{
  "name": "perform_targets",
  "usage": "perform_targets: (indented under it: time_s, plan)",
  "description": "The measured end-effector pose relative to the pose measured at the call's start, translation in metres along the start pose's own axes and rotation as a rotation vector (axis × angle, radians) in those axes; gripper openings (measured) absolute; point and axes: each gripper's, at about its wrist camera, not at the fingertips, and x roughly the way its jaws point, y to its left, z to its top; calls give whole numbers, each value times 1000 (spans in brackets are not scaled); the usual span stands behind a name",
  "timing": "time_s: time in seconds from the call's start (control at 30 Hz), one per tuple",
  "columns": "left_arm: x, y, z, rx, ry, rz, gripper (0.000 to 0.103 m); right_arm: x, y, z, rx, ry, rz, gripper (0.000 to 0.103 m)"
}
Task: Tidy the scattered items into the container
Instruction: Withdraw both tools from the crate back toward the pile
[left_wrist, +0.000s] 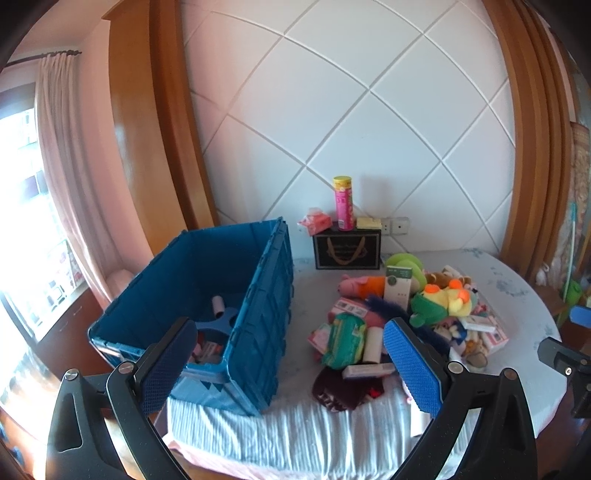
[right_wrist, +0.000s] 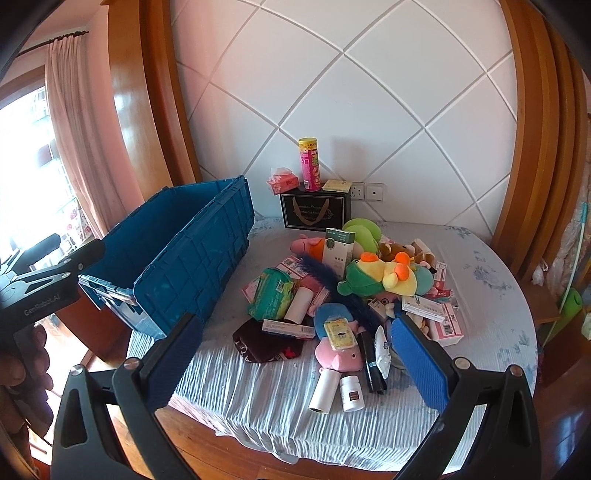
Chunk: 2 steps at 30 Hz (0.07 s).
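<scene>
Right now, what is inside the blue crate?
In the blue crate lie a white roll, a blue flat piece and small packages. The near wall hides the rest.

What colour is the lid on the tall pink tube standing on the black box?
Yellow. The lid tops the pink tube; the right wrist view shows it best.

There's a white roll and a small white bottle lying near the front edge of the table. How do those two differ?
The white roll is longer and plain, with an open hollow end facing the table edge; the small white bottle is shorter and stubbier, with a cap and a dark label. The roll tilts slightly, its far end close to the pink plush toy; the bottle points more directly toward the table edge. Both are white, lie on their sides next to each other on the tablecloth, and are not yet in the blue crate.
</scene>
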Motion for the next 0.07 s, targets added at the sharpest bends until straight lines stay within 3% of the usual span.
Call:
perform_targets:
  time_s: [0.07]
  plan:
    - [-1,-1,-1,2,-3,0,103,-1,-1,0,-2,0,-2,103]
